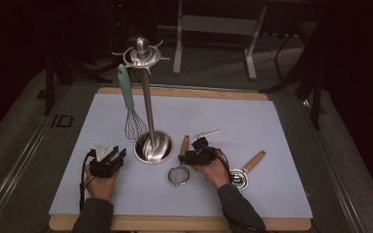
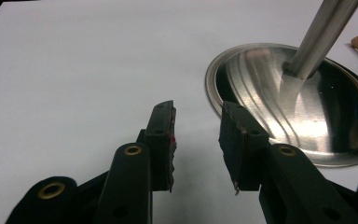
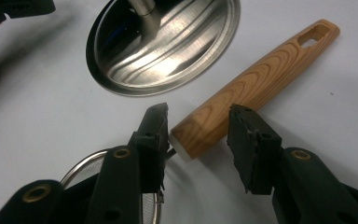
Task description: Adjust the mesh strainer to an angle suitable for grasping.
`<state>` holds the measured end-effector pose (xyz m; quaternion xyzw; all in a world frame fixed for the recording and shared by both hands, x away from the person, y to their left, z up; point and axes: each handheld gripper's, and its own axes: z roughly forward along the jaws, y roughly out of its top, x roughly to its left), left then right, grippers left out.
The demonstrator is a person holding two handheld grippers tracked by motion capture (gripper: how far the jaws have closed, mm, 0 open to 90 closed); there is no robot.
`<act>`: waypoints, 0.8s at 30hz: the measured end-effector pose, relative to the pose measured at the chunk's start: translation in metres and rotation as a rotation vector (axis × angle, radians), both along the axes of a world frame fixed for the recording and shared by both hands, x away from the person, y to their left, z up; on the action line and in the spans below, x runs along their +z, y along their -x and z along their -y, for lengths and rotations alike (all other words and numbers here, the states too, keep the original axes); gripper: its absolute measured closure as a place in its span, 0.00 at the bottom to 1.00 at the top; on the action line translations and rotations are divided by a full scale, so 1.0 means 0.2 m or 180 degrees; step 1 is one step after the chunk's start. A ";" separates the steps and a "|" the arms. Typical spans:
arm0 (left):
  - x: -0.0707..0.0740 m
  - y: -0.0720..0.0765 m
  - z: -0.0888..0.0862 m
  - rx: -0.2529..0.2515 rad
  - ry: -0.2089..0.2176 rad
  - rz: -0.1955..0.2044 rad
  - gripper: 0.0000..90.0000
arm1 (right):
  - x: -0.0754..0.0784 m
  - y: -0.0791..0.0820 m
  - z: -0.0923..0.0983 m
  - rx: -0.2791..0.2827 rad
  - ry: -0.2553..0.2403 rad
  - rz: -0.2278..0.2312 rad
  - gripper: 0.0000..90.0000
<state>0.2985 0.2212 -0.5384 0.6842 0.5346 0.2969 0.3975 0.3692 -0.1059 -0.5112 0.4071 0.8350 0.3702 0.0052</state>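
Right gripper (image 3: pixel 198 140) fingers open around the sieve's wooden handle (image 3: pixel 256 88), pointing toward the table's far edge; left gripper (image 2: pixel 196 140) open, empty.

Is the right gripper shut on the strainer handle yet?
No, open: the right gripper straddles the strainer's wooden handle with gaps beside both pads.

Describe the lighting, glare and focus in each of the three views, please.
High view: dim, dark surroundings, with the white sheet the brightest area. Left gripper view: streaked glare on the round polished steel stand base, whose pole looks soft. Right gripper view: the light wooden strainer handle is sharp; the right claw casts soft shadows.
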 end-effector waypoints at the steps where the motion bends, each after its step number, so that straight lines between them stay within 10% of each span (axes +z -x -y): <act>1: 0.00 0.00 0.00 -0.0001 -0.0005 -0.0001 0.73 | 0.00 0.00 -0.01 0.0006 0.0024 -0.0008 0.63; 24: 0.00 0.00 0.00 -0.0006 -0.0011 -0.0001 0.72 | 0.02 -0.07 -0.14 -0.0115 0.0060 -0.0316 0.61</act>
